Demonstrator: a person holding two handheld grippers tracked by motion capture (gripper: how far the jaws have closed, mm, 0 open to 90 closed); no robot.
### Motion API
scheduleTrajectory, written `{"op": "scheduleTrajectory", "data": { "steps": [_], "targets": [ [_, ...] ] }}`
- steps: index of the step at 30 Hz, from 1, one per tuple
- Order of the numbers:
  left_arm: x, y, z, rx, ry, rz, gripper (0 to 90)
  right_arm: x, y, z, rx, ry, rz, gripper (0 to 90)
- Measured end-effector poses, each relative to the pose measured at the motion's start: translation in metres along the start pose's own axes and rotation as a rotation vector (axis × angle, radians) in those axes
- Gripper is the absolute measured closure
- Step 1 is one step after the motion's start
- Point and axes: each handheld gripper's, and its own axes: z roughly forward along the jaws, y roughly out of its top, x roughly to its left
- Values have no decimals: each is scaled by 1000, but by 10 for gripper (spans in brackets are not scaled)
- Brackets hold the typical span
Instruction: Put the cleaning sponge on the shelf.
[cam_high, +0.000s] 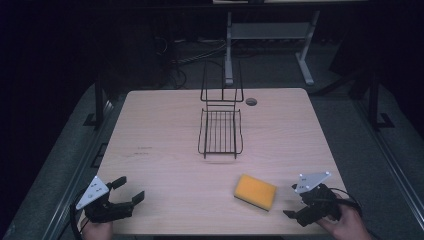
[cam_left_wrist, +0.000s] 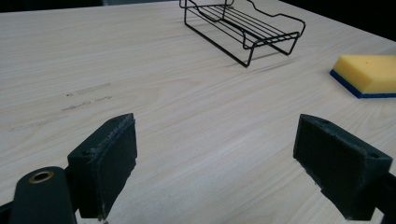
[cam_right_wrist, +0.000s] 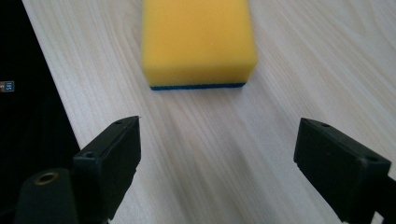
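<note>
place: lab or workshop | cues: bare wooden table (cam_high: 165, 130), floor cables (cam_high: 195, 55) (dark room)

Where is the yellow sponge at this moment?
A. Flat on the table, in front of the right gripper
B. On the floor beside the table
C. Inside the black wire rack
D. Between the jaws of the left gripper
A. The sponge lies flat on the table, just ahead of the open right gripper, apart from the wire rack, and the open left gripper holds nothing.
</note>
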Motion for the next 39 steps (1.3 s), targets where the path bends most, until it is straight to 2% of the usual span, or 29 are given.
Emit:
{"op": "scheduleTrajectory", "data": {
  "steps": [9, 17, 39],
  "targets": [
    [0, 0, 0, 0, 0, 0, 129, 1, 6, 1, 17, -1, -25, 146],
    [-1, 0, 0, -1, -2, 5, 128, 2, 19, 3, 22, -2, -67, 146],
    [-1, 0, -1, -3, -3, 3, 129, 4, 41, 5, 37, 14, -112, 146]
  ]
}}
